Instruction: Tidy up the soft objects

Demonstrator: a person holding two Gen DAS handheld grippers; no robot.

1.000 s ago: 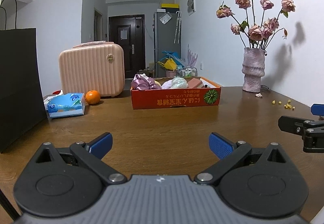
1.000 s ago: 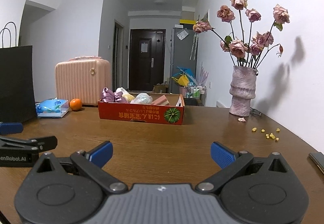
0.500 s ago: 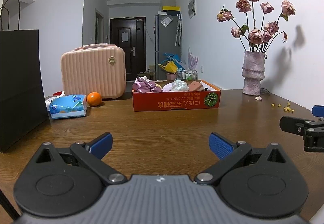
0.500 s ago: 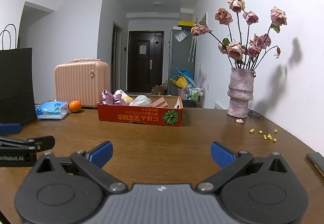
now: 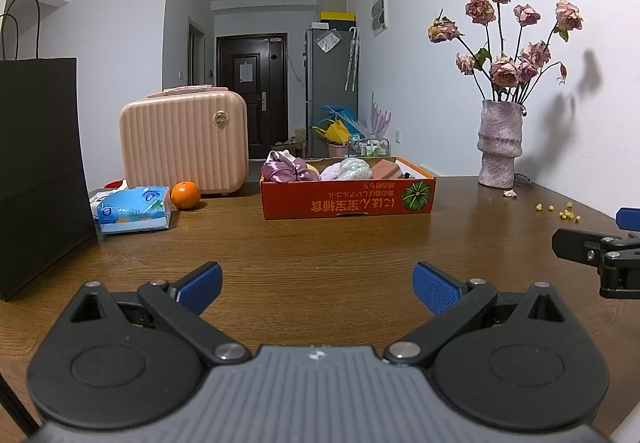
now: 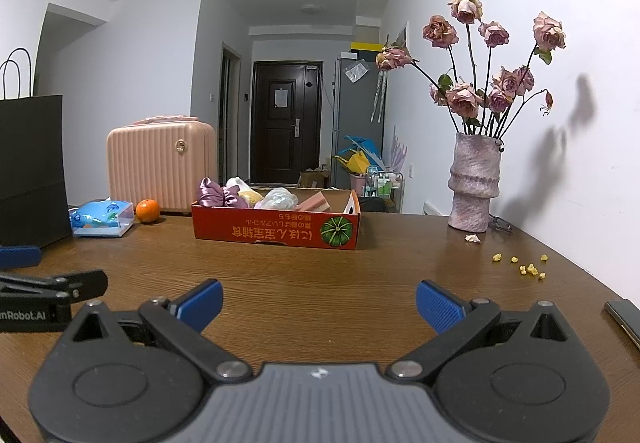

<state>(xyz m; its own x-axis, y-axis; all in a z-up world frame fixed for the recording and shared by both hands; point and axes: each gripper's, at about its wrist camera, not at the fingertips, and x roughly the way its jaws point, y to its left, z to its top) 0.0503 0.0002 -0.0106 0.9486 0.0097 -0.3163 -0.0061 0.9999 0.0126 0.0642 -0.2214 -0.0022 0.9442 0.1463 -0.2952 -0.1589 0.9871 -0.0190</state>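
A red cardboard box point(image 5: 347, 199) stands at the far middle of the wooden table; it also shows in the right wrist view point(image 6: 276, 230). In it lie a purple satin cloth point(image 5: 282, 171), a pale bagged bundle point(image 5: 352, 167) and a pink sponge block point(image 5: 386, 167). My left gripper point(image 5: 318, 285) is open and empty, low over the near table. My right gripper point(image 6: 319, 303) is open and empty, beside the left one, and far from the box.
A pink suitcase point(image 5: 184, 141), an orange point(image 5: 185, 195) and a blue tissue pack point(image 5: 134, 210) stand at the far left. A black paper bag point(image 5: 38, 163) is at the left. A vase of dried roses point(image 5: 500, 149) and yellow crumbs point(image 5: 560, 210) are at the right. A phone point(image 6: 624, 321) lies near the right edge.
Both grippers have tilted up slightly, so the box and room sit lower in view. Both stay open and empty.
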